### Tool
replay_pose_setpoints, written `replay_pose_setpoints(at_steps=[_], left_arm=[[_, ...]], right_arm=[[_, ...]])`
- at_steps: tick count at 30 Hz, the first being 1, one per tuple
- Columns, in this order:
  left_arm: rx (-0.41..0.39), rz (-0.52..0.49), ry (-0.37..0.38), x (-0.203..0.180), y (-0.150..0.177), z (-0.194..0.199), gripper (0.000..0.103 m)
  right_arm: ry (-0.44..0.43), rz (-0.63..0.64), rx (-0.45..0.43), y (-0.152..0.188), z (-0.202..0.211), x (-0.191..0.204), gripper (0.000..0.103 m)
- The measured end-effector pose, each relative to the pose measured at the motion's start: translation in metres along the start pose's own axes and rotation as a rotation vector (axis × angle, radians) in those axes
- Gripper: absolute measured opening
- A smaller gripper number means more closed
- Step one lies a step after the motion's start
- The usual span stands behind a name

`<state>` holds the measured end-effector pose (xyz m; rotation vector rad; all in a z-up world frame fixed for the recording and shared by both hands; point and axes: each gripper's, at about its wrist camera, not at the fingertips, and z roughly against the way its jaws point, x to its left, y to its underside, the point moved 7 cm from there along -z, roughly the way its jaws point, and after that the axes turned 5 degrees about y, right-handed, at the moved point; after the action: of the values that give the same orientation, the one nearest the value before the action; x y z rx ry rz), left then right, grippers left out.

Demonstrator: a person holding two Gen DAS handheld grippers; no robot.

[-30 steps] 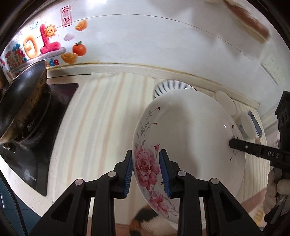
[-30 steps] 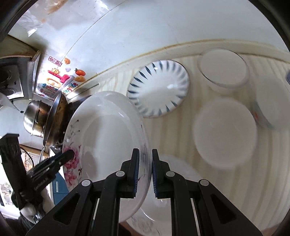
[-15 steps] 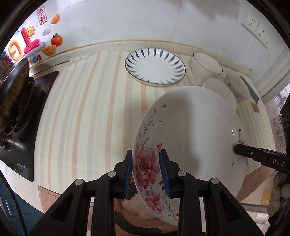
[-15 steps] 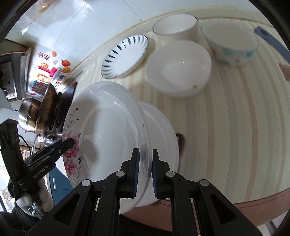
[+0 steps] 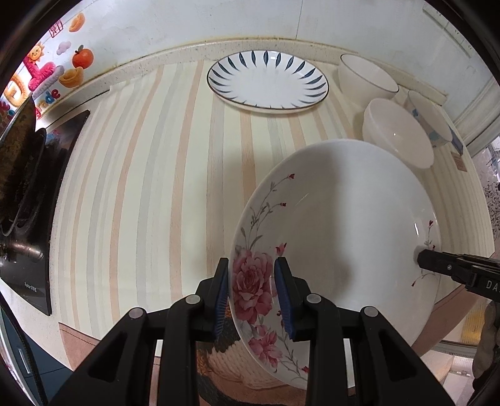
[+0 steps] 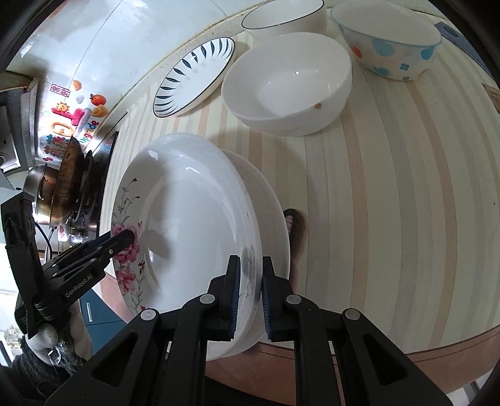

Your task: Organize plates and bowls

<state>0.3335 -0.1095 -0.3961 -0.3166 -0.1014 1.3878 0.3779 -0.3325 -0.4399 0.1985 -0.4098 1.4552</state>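
A white plate with pink roses [image 5: 337, 225] hangs tilted over the front of the striped counter [image 5: 150, 175]. My left gripper [image 5: 253, 293] is shut on its rose-painted rim. My right gripper [image 6: 250, 290] is shut on the opposite rim, and it shows in the left wrist view as the right gripper [image 5: 437, 265]. In the right wrist view the rose plate [image 6: 187, 225] hides most of a second white plate [image 6: 275, 218] close behind it; whether they touch I cannot tell. The left gripper [image 6: 125, 237] shows at its far rim, held by a gloved hand [image 6: 47, 337].
A blue-leaf plate [image 5: 267, 81] lies at the back by the wall. Right of it stand a blue-rimmed white bowl [image 6: 281, 15], a wide white bowl [image 6: 287, 81] and a dotted bowl [image 6: 390, 47]. A stove with a dark wok [image 5: 15, 168] fills the left.
Both grippers have carried the rose plate away from the wall toward the counter's front edge. It now hangs lower, and the bowls and the blue-leaf plate lie farther off.
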Motion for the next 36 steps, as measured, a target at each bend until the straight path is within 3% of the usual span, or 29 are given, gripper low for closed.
replay_pose_setpoints(at_steps=[18, 26, 31, 36], left_arm=[[0.079, -0.048, -0.022, 0.001, 0.003, -0.023, 0.026], [0.091, -0.043, 0.047, 0.009, -0.002, -0.016, 0.026], [0.021, 0.003, 0.074, 0.03, -0.037, 0.009, 0.027], [-0.051, 0.018, 0.079, 0.058, -0.11, 0.02, 0.027]], right_arm=[[0.034, -0.034, 0.061, -0.004, -0.017, 0.001, 0.017], [0.032, -0.129, 0.122, -0.009, -0.007, -0.004, 0.021], [0.057, -0.185, 0.102, -0.022, 0.019, -0.009, 0.025], [0.005, -0.234, 0.009, -0.079, 0.042, 0.015, 0.031]])
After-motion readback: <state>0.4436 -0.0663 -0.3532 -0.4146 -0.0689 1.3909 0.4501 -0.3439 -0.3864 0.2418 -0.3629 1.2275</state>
